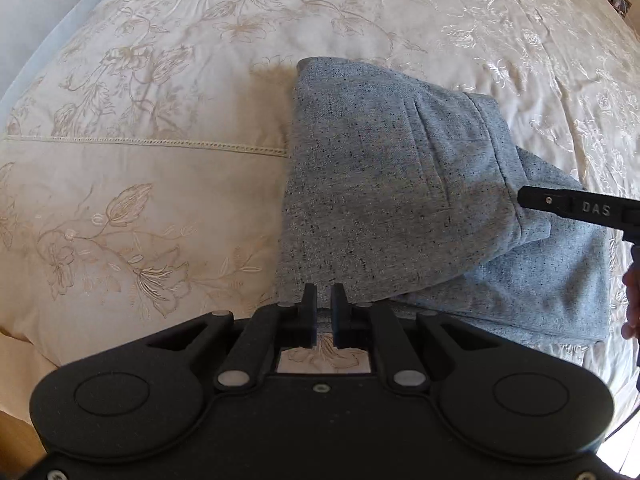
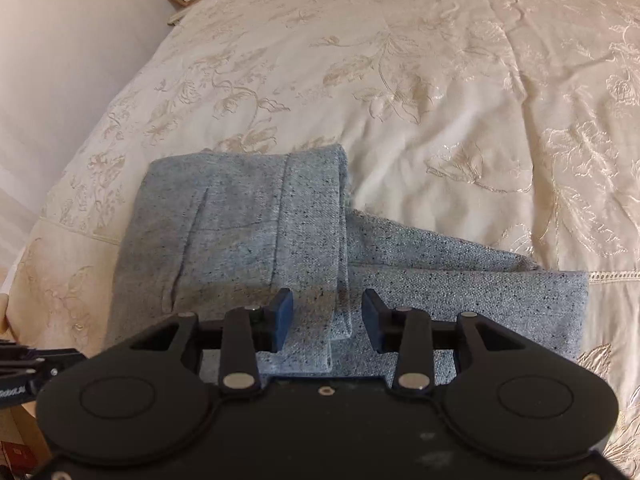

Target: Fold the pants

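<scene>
pants: speckled grey-blue woven pants [image 1: 400, 184], already folded into a layered bundle, lying on the cream embroidered bedspread [image 1: 140, 120]
top layer: narrower folded panel [image 2: 240, 232] over a wider lower layer [image 2: 480, 296]; the lower one sticks out on the R side in the R wrist view
L gripper [image 1: 324, 300]: jaws nearly together, thin gap, no cloth betw them as far as I can see; tips right at the near edge of the bundle, can't tell if touching
R gripper [image 2: 327, 316]: jaws wide apart, holding nothing; hovers over the near edge, straddling the step where the top panel's side edge meets the lower layer
key relation: pants lie straight fwd of both grippers; long axis of top panel runs away from R gripper, lower layer runs across to its R
nearer: R gripper sits over the cloth; L is at the bundle's near-L corner
R seen from L cam: black arm comes in at L view's R edge, above the bundle's R part
status (guess): fold mostly done; next prob tidy the offset lower layer or 1 more fold
risk (guess): loose layers could slide apart if only top panel gets pinched
</scene>
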Motion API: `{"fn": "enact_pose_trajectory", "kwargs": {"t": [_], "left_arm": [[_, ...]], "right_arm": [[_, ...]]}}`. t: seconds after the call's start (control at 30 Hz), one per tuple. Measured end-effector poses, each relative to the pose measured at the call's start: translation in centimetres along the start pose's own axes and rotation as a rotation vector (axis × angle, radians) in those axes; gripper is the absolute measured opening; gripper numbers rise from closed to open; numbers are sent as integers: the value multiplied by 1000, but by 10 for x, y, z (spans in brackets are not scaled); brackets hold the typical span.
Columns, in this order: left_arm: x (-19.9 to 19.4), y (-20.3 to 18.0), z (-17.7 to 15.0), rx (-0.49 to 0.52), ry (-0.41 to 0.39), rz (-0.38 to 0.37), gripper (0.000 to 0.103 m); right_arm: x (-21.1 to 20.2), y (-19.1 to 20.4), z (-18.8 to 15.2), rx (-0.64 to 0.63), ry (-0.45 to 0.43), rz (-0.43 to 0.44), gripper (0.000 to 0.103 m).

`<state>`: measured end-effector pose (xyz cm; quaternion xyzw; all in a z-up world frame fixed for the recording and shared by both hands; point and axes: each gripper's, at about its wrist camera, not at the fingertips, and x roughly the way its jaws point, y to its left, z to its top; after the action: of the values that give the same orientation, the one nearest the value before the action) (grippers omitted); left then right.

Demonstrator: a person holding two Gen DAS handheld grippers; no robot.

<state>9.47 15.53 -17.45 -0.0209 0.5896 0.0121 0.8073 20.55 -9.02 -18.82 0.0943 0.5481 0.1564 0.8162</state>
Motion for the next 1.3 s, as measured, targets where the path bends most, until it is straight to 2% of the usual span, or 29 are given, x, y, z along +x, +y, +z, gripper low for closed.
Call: {"fn": "enact_pose_trajectory", "kwargs": {"t": [0.17,0.3,0.33,0.37,0.4,0.43,0.67,0.77,0.8,0.87,0.93,1.0,1.1,1.2,1.3], "left_arm": [[0,-3,5,82,-10,-39,14],[1,-10,0,132,-13,-85,14],[1,-12,-1,143,-12,-103,14],[1,-15,-3,152,-10,-115,14],[2,-18,-5,158,-8,-126,14],[2,-22,-7,160,-8,-134,14],[1,-56,-12,158,-45,-222,14],[4,-75,-10,157,-84,-231,14],[7,-80,-10,151,-96,-226,20],[18,-88,-9,134,-95,-196,26],[30,-90,-9,115,-71,-161,26],[42,-85,-13,99,-31,-87,27],[47,-71,-24,86,-13,-60,27],[49,-57,-34,93,25,-33,27],[50,-44,-44,85,47,5,27]], "right_arm": [[20,-7,0,100,-1,14,44],[24,-11,6,189,60,46,43],[24,-12,7,197,67,59,37],[23,-12,8,204,68,84,26],[22,-12,8,210,69,101,21],[19,-11,8,208,67,103,7],[-32,-1,17,169,-11,162,6],[-56,7,26,139,-42,194,6],[-63,10,27,125,-55,198,6],[-80,14,29,109,-76,199,5],[-97,10,26,121,-96,199,5],[-120,-2,18,140,-126,180,5],[-145,-22,-4,148,-157,94,5],[-150,-56,-31,233,-121,20,5],[-129,-88,-62,318,-43,-13,2]]}}
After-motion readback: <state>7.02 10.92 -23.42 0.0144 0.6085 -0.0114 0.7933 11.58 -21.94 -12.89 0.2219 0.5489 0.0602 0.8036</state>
